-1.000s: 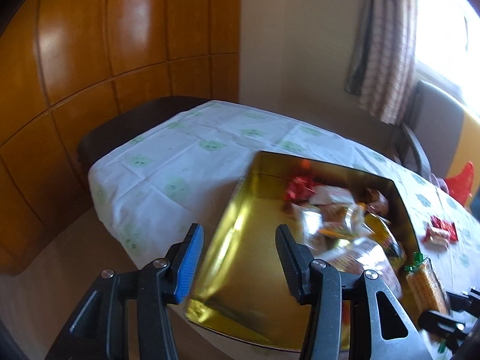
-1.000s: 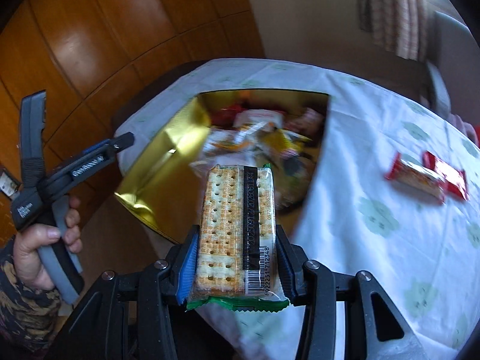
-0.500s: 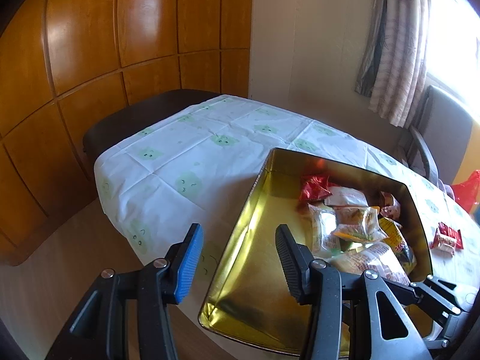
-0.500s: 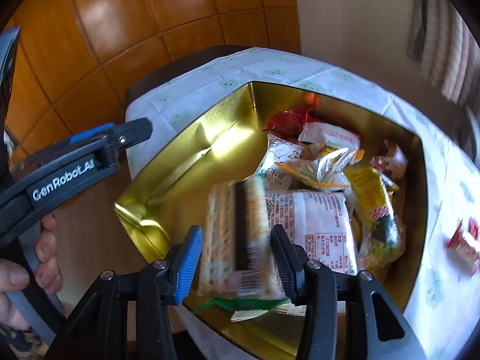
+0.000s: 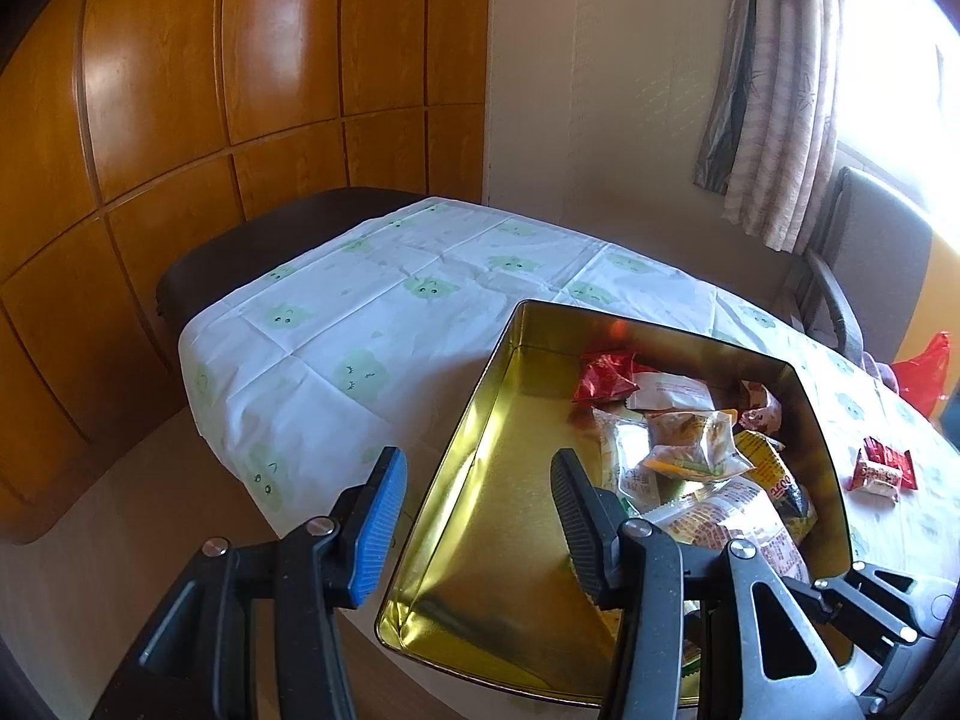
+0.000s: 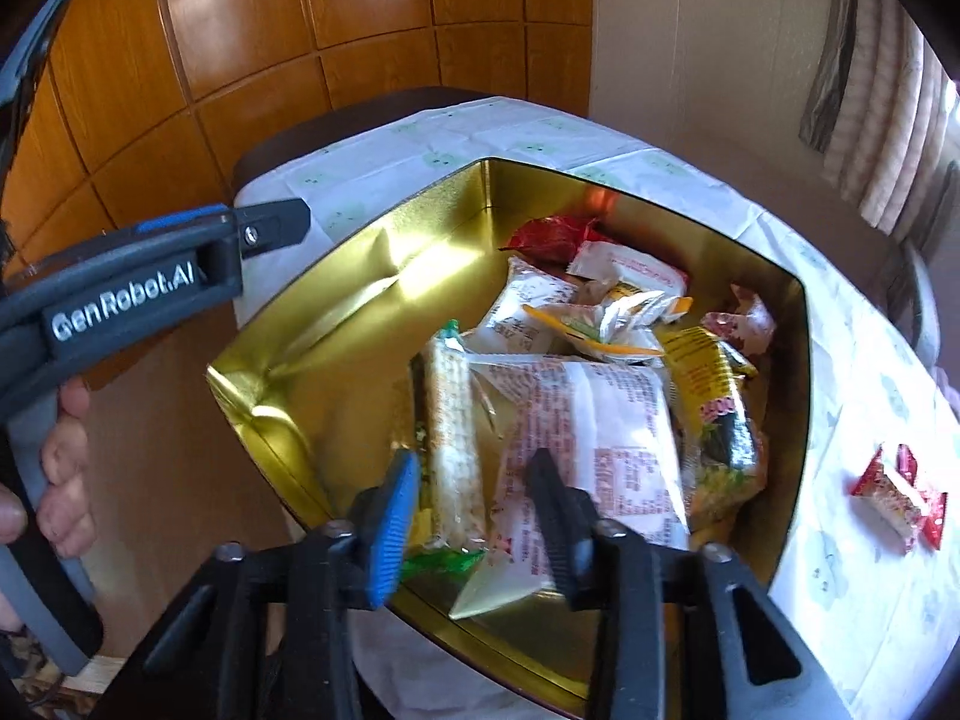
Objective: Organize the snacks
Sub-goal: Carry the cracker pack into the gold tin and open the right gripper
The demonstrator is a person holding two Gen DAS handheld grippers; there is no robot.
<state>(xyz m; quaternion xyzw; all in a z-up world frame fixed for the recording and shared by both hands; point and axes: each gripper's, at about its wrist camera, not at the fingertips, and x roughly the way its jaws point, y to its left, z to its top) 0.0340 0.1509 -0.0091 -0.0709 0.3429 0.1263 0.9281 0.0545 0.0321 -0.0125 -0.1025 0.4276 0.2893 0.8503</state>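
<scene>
Right hand-held gripper [image 6: 471, 501]: we see its jaws closing over the near end of the gold tin [image 6: 336, 276]; the cracker packet [image 6: 453, 438] stands on edge between them, and we cannot tell whether the pads touch it.
Left hand-held gripper [image 5: 474, 510]: jaws parted with nothing between them, hanging over the tin's near left wall; in the right wrist view a hand [image 6: 57, 468] holds its handle.
Edges: the tin overhangs the near edge of the desk [image 5: 360, 324], its near corner past the tablecloth.
Open room: we see the left half of the tin floor bare, and a wide clear stretch of cloth beyond and to the left of it.
Counts: one tin; two hand-held grippers; about nine wrapped snacks heaped on the tin's right side; two red sweets [image 6: 897, 495] on the cloth, just right of the tin.
Hard to make out: the packet is blurred; the heap overlaps, so our count is rough; the tin's near rim is cut off behind the fingers.
</scene>
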